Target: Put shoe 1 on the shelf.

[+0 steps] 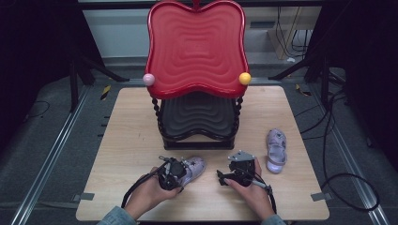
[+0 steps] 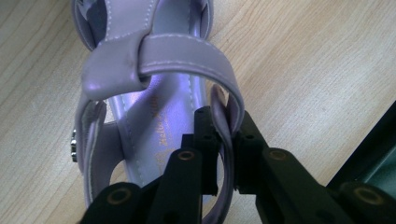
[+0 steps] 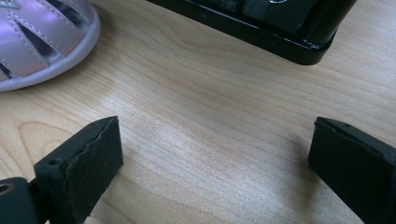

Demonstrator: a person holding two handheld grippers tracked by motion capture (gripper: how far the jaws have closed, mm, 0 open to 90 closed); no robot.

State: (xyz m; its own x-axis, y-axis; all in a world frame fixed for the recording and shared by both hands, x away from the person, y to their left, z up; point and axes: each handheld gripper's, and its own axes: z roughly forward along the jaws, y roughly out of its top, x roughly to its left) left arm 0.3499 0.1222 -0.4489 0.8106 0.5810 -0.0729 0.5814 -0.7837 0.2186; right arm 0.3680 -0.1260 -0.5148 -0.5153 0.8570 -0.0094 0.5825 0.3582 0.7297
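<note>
A lilac child's sandal (image 1: 193, 167) lies on the wooden table (image 1: 131, 136) near the front, left of centre. My left gripper (image 1: 172, 174) is at its heel end. In the left gripper view the jaws are shut on the sandal's heel strap (image 2: 227, 135), one jaw inside the shoe and one outside. The second lilac sandal (image 1: 276, 151) lies apart at the right of the table. My right gripper (image 1: 233, 176) rests low over bare wood between the two sandals, open with nothing between its fingers (image 3: 79, 163). The held sandal's toe (image 3: 42, 42) shows in the right gripper view.
A two-tier rack stands at the table's middle back, with a red wavy top tray (image 1: 197, 47) and a black lower tray (image 1: 199, 117). A pink ball (image 1: 149, 79) and a yellow ball (image 1: 245, 78) cap its front posts. Its black base (image 3: 280, 37) lies just ahead of my right gripper.
</note>
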